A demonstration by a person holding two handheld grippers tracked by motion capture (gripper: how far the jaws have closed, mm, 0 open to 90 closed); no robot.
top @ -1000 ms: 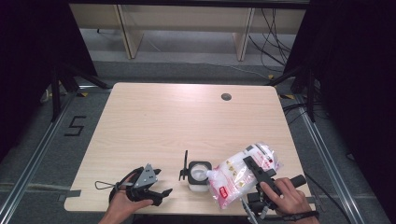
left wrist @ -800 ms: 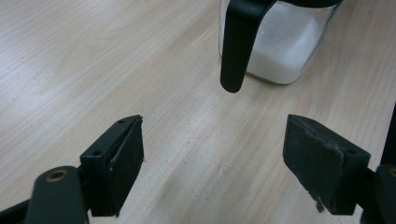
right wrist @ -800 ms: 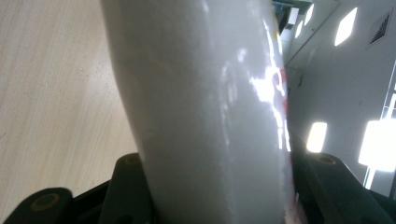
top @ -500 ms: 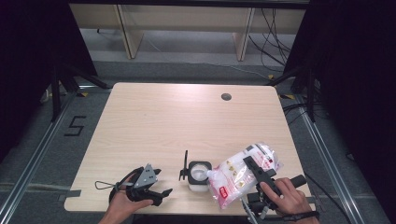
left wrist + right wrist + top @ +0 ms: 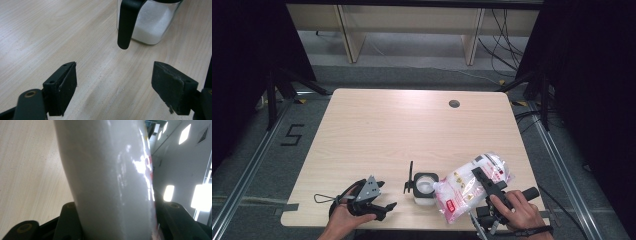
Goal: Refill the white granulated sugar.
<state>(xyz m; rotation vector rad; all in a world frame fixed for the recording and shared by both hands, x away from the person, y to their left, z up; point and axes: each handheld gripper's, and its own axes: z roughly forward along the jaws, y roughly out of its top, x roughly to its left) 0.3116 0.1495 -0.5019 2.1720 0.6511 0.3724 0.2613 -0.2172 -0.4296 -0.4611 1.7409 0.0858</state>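
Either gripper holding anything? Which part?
Right gripper clamps the white bag across its middle. Left gripper holds nothing, jaws open near the jar.

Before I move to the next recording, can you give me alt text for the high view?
At the near edge of a light wooden table, the right gripper clamps a clear plastic bag of white granules, tilted over a small open jar. The left gripper rests open on the table beside it, holding nothing.

High view overhead, facing forward-down; claw views close; jar (image 5: 424, 187) shared.
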